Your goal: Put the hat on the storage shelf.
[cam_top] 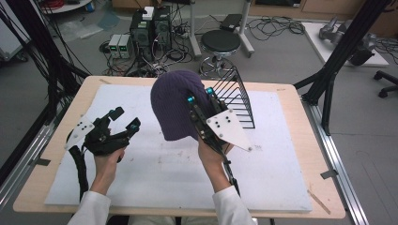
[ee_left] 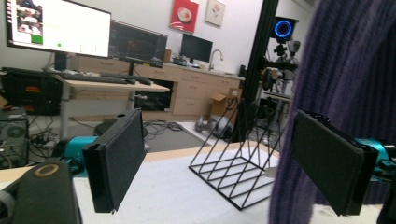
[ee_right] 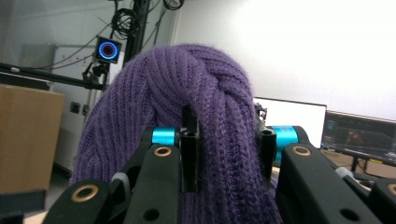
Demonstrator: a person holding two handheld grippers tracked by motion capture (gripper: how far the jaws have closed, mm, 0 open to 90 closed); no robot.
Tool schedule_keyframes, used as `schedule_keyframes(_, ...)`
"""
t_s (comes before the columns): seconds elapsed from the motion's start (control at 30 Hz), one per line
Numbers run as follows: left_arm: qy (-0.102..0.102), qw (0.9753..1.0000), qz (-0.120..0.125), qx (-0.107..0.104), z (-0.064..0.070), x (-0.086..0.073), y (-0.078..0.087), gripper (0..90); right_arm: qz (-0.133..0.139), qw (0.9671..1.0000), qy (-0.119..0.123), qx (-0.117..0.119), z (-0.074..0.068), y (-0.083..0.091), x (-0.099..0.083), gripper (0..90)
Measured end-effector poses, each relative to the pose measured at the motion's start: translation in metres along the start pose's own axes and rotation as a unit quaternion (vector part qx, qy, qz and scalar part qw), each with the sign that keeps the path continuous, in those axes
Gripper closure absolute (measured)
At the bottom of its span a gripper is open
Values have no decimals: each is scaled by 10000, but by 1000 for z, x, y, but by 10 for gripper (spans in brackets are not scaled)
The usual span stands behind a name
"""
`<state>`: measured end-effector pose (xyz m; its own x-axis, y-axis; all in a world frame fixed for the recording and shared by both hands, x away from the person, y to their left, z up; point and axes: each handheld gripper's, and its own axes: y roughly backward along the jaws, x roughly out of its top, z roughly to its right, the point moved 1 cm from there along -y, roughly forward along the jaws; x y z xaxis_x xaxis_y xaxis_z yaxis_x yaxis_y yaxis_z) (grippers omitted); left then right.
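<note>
My right tongs [cam_top: 199, 96] are pinching a purple knit beanie [cam_top: 174, 105] and holding it up off the counter [cam_top: 291, 101], above the middle of the white mat [cam_top: 155, 173] that covers most of it. In the right gripper view the two black jaws stand close together with a thick fold of the ribbed wool bunched between them, and the beanie [ee_right: 187, 107] rises over them in a rounded dome. The rest of the hat hangs down on the left side of the tongs, with its open edge lowest; I cannot tell whether that edge touches the mat. The grey three-cornered plate [cam_top: 228, 129] on top of my right tongs faces up toward the high camera.

My left tongs [cam_top: 124, 119] are spread wide and hold nothing. They hover over the left part of the mat, pointing toward the beanie and near its lower edge but apart from it. In the left gripper view the two padded jaws stand well apart, and the purple wool [ee_left: 345, 84] hangs behind the jaw nearest it.

A black wire rack [cam_top: 237, 96] stands on the mat just beyond my right tongs, on the far right part of the counter. It has a flat slatted base and an upright slatted back. In the left gripper view the rack [ee_left: 233, 172] sits between my two open jaws, farther off, beside the hanging hat. The beanie is not on the rack.
</note>
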<state>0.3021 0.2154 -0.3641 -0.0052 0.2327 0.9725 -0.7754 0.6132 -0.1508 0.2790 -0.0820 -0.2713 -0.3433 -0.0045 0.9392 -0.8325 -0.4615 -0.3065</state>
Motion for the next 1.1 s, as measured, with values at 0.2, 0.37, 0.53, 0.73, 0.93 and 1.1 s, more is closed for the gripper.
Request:
schedule_keyframes(0.2, -11, 9996, -142, -262, 5, -4, -2, 180, 57, 9999, -32, 127, -15, -6, 1, 717)
schedule_keyframes(0.37, -227, 9984, -286, -426, 13, -8, -1, 182, 69, 9997, 22, 236, -24, -9, 1, 715)
schedule_keyframes(0.53, -199, 9978, -332, -539, 16, -13, -4, 192, 96, 9994, 68, 315, -30, -9, 2, 715)
schedule_keyframes(0.73, -130, 9964, -403, -737, 22, -17, -10, 238, 97, 9989, -165, 419, -31, -9, 1, 713)
schedule_keyframes(0.93, -16, 9947, -567, -863, 28, -20, -15, 290, 104, 9988, -175, 444, -31, -9, 1, 713)
schedule_keyframes(1.1, 185, 9940, -596, -897, 30, -22, -22, 340, 142, 9989, -151, 422, -31, -7, 2, 713)
